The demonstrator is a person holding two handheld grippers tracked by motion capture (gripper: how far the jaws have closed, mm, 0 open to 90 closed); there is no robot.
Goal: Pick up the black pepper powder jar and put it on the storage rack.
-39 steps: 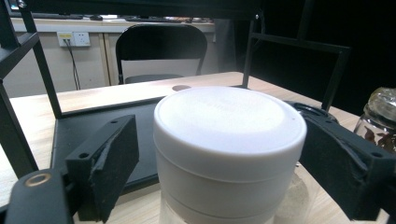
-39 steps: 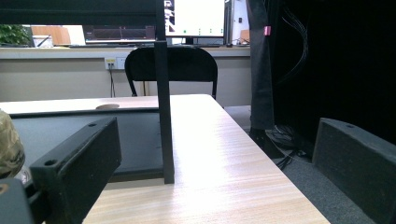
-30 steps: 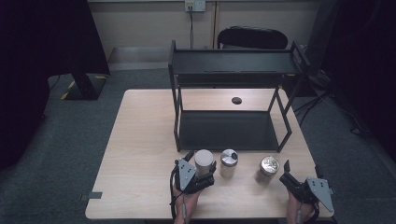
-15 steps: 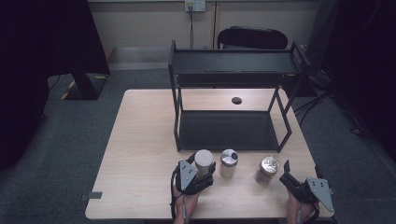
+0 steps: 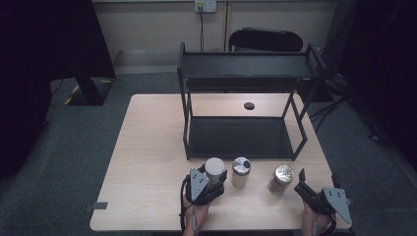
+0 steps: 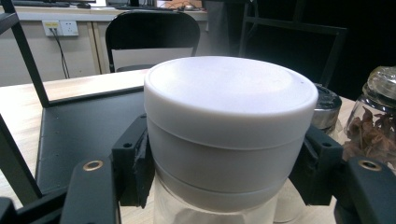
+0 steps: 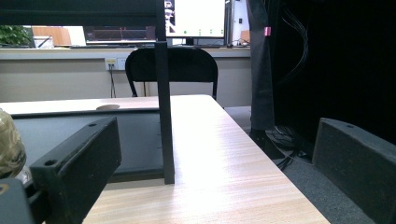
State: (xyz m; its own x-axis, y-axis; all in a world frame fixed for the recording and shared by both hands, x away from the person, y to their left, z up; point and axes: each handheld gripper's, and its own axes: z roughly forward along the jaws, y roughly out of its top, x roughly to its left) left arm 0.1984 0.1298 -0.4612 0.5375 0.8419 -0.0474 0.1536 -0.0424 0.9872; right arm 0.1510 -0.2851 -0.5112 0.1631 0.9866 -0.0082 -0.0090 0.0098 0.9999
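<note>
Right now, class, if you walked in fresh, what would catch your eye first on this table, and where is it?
First, the white-lidded jar at the table's near edge, left of two more jars: the left claw has just been closing and its pads now press on the jar just under the lid. Next, the black rack standing behind the jars across the table's middle. The right claw sits open near the right corner, beside the glass jar.

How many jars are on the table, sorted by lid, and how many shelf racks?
White-lidded jar, clamped in the left gripper: 1
Silver-lidded jar: 1
Glass-stoppered jar holding brown dried pieces: 1
Black two-tier shelf rack: 1
Total: 4 things, 3 of them jars
</note>
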